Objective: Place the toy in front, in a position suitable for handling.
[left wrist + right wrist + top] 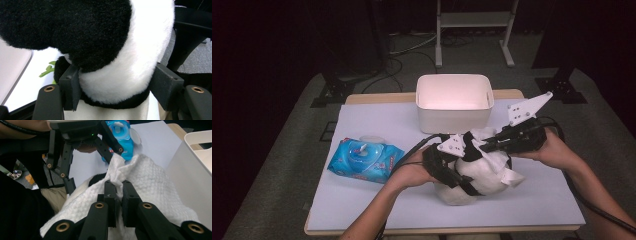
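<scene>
Near the front edge of the white surface (362, 200), a little right of its middle, sits a plush panda (472, 180), black and white. The left gripper (451, 170) comes in from the panda's left, jaws clamped on the toy: in the left gripper view the pads press into the white fur (125, 75) on both sides, just above a black band. The right gripper (492, 142) reaches in from the right and above, jaws pinched together on a fold of a white textured wipe (150, 180) that drapes over the top of the panda. So the wipe lies on the toy directly under the right gripper, the toy held steady from the other side; the right hand is the nearer one to the cloth and looks set to rub it across the fur. A blue wipes pack (364, 159) lies toward the left edge; a white bin (454, 115) stands at the back edge
</scene>
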`<state>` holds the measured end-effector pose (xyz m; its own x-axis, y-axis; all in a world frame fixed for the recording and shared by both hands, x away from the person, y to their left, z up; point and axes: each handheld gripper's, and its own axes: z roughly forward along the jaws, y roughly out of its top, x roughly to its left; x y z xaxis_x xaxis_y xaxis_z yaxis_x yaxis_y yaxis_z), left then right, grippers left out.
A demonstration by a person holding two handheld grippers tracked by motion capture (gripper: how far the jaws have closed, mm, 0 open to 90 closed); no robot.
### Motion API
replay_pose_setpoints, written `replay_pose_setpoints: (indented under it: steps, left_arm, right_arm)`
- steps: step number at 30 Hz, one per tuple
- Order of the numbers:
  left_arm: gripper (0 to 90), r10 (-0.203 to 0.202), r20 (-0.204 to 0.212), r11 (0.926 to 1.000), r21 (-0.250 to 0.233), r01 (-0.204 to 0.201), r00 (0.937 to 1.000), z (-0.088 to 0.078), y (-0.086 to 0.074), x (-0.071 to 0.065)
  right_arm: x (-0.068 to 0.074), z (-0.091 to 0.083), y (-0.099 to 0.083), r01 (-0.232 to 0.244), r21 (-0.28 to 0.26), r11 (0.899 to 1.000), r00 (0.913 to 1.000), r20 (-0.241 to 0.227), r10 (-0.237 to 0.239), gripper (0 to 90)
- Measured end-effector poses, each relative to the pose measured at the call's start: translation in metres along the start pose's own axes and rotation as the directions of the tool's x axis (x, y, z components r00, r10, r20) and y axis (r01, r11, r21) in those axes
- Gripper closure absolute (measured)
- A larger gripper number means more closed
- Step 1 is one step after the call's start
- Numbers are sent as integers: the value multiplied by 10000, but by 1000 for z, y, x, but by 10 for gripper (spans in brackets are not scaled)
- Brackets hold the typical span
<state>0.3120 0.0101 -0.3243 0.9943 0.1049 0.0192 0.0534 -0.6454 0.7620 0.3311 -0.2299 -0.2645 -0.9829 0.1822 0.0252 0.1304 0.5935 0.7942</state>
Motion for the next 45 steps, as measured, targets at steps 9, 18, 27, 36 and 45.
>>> replay_pose_setpoints:
  steps: [9, 18, 27, 36, 45]
  left_arm:
    - [326, -460, -32, 9985, -306, 459, 9989, 1, -6, 8]
    - [315, -526, -31, 9983, -256, 525, 9986, 9, 0, 8]
    - [217, -625, 206, 9974, -356, 632, 9978, 9, -9, 10]
    - [132, -1109, 260, 9938, 104, 1107, 9935, 12, -31, 22]
    - [123, -1871, 728, 9822, 334, 1851, 9796, 25, -45, 31]
  right_arm:
    - [4, -11, -18, -279, 453, 9986, 9993, 244, 268, 832]
    - [6, -15, -22, -254, 440, 9987, 9987, 454, 234, 831]
    - [2, -10, -31, -389, 464, 9982, 9992, 108, 384, 830]
    - [-2, -18, -50, -714, 532, 9960, 9971, 296, 699, 829]
    - [-4, -20, -63, -979, 599, 9934, 9949, 302, 963, 828]
